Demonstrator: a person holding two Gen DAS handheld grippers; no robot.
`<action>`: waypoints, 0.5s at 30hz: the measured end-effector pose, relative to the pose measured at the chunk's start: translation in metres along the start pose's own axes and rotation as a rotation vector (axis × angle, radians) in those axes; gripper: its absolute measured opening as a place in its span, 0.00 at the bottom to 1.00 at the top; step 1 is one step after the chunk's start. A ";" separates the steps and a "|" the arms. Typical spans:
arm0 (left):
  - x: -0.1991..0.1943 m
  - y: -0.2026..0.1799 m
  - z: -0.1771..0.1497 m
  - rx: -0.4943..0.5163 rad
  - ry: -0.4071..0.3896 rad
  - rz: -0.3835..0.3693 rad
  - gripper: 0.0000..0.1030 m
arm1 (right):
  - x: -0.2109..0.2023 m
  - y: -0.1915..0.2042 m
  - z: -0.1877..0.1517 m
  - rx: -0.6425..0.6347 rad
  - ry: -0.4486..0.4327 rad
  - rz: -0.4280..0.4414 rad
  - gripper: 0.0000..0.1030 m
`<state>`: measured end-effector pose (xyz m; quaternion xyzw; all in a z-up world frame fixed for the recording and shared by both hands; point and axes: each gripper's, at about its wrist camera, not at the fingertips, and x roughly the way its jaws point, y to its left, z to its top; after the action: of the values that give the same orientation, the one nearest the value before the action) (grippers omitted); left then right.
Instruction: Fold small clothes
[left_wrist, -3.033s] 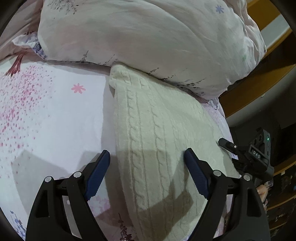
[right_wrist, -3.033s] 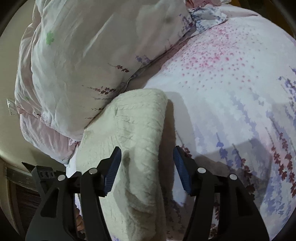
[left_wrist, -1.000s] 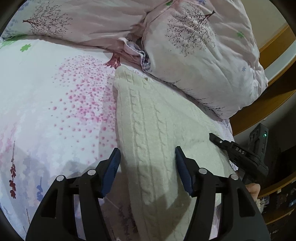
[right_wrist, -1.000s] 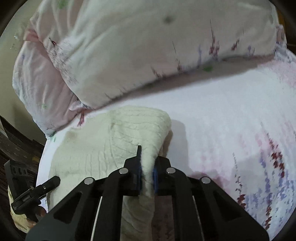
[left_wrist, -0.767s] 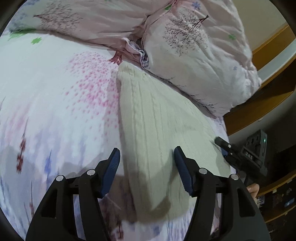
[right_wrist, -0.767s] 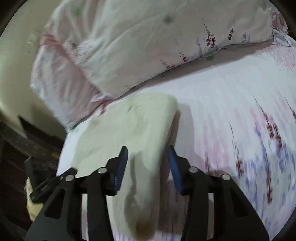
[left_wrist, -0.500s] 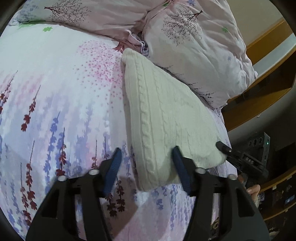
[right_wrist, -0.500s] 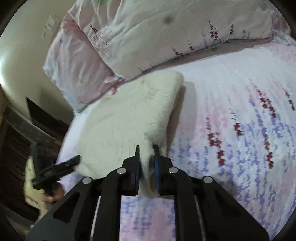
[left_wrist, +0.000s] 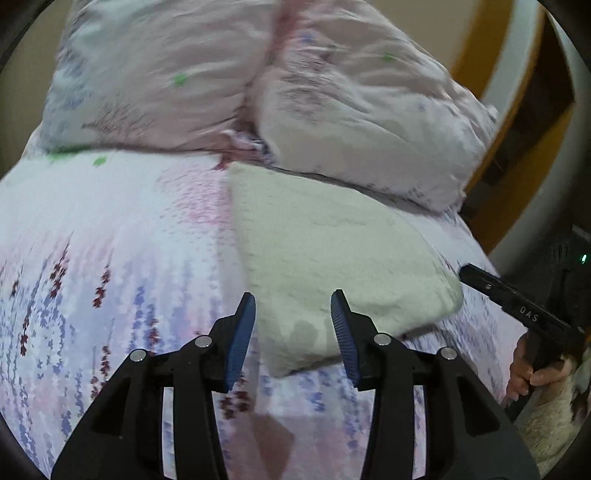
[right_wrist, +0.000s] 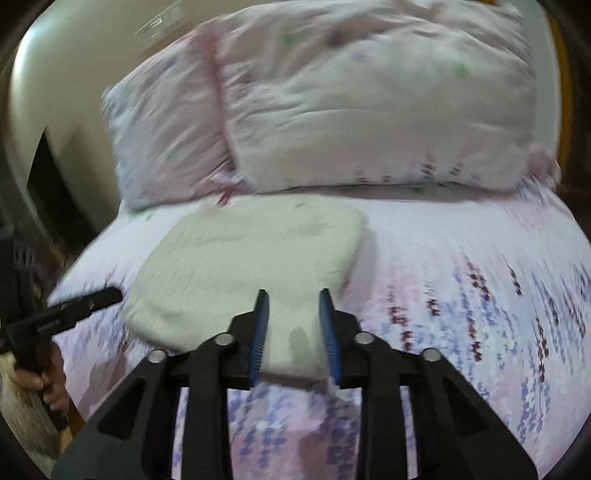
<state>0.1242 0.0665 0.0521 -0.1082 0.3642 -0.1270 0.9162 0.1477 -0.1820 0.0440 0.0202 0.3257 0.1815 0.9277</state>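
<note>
Folded cream knit sweater (left_wrist: 332, 258) lay flat on the floral bedsheet (left_wrist: 122, 236), far edge just beside the two pink pillows (left_wrist: 354, 110), near corner toward the cameras. Left gripper (left_wrist: 293, 332) hovered over that near corner of the sweater, blue pads (left_wrist: 240, 336) parted and clear of the knit, having just been closing, nothing pinched between them. Right gripper (right_wrist: 293, 328) hung above the sweater's other near corner, jaws slightly apart and just opening, cloth seen behind the gap but no longer clamped. From the left wrist view, seen off the sweater's right side: the other gripper's black body, held by a hand (left_wrist: 532, 369) at the bed's edge. Both views blurred.
</note>
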 end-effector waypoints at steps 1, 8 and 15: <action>0.003 -0.007 -0.002 0.028 0.007 0.008 0.42 | 0.002 0.005 -0.002 -0.024 0.006 -0.008 0.18; 0.020 -0.030 -0.008 0.143 0.025 0.111 0.45 | 0.019 0.013 -0.010 -0.068 0.070 -0.075 0.17; 0.028 -0.032 -0.012 0.177 0.053 0.150 0.46 | 0.040 0.010 -0.023 -0.054 0.160 -0.113 0.18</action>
<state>0.1305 0.0261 0.0353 0.0040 0.3828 -0.0925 0.9192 0.1595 -0.1606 0.0038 -0.0376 0.3944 0.1387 0.9077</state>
